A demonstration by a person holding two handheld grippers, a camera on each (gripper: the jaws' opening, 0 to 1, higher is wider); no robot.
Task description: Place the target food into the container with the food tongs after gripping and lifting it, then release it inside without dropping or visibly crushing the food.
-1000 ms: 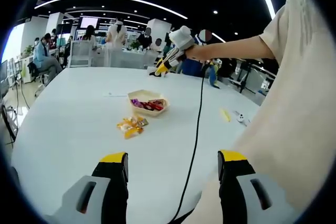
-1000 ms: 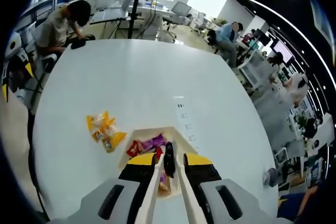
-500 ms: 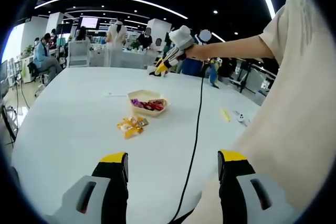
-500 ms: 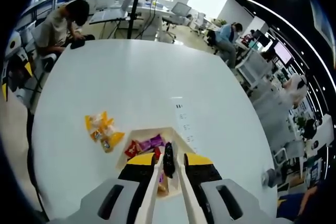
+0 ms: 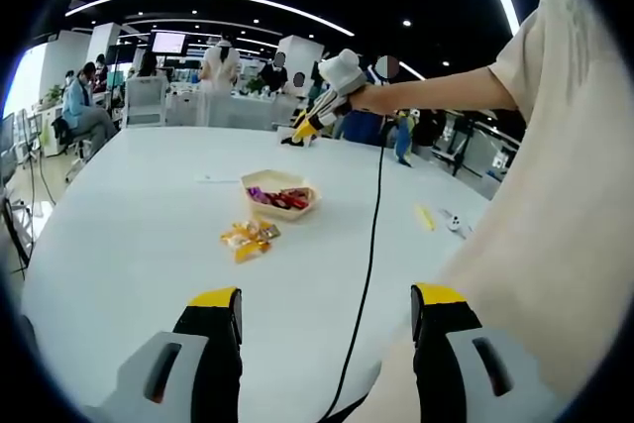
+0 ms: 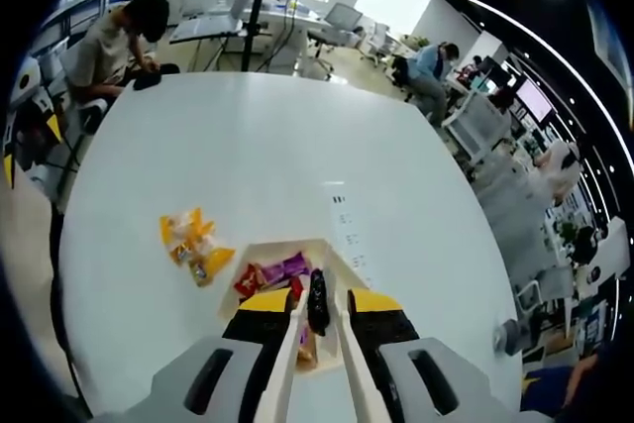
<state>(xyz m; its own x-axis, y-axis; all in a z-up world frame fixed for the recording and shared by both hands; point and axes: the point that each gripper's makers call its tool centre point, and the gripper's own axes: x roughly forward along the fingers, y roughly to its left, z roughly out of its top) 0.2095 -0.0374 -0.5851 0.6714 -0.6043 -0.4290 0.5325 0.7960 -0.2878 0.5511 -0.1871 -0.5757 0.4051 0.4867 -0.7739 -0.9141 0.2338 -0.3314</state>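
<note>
The white surface [image 6: 248,136] lies bare and wide beyond the tongs [image 6: 318,306], out to its curved edge. Directly under their tips sits the paper tray [image 6: 327,255] of wrapped snacks [image 6: 267,272], with loose yellow packets [image 6: 194,245] to its left. The right gripper [image 5: 319,116] squeezes the tongs; whether they hold food, I cannot tell. The left gripper [image 5: 327,329] stands apart. A printed slip [image 6: 342,220] is unreadable.
</note>
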